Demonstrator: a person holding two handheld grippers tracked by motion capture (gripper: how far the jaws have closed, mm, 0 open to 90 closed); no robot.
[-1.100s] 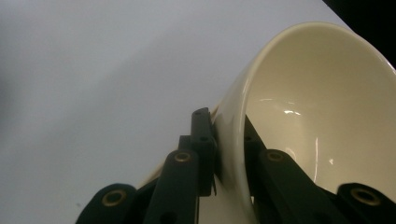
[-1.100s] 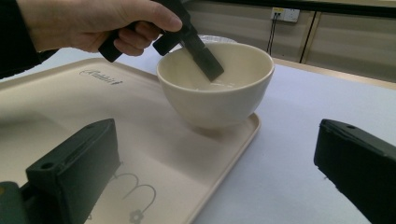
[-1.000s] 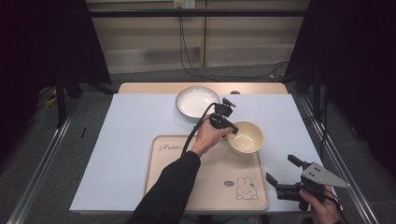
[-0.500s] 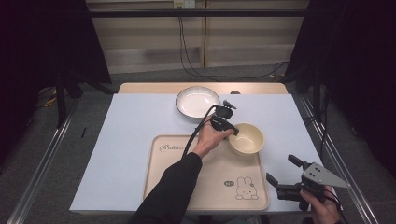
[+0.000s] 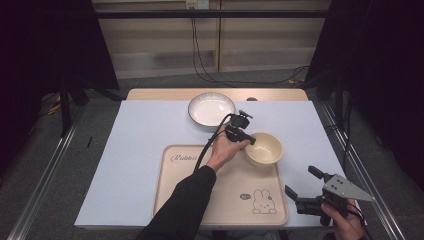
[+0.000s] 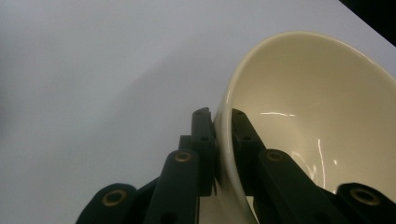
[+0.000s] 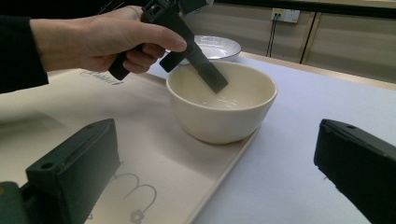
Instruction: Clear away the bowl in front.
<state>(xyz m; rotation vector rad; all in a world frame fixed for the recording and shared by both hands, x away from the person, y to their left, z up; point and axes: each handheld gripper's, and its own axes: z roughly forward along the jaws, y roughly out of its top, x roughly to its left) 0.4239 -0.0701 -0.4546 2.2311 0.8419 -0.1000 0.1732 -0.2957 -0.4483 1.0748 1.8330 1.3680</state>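
The left gripper [image 5: 248,140] pinches the rim of the cream bowl [image 5: 264,148] on the tray [image 5: 185,190]; the right gripper [image 5: 306,187] is spread wide.

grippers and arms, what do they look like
Both are black two-jaw tools. The left claw trails a black cable past a black long sleeve. The right claw carries a grey three-cornered plate with small holes.

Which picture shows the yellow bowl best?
The right gripper view: the whole bowl sits at the tray's corner with the left hand-held gripper pinching its rim. The high view shows the bowl small from above. The left gripper view shows a close slice of rim and inside.
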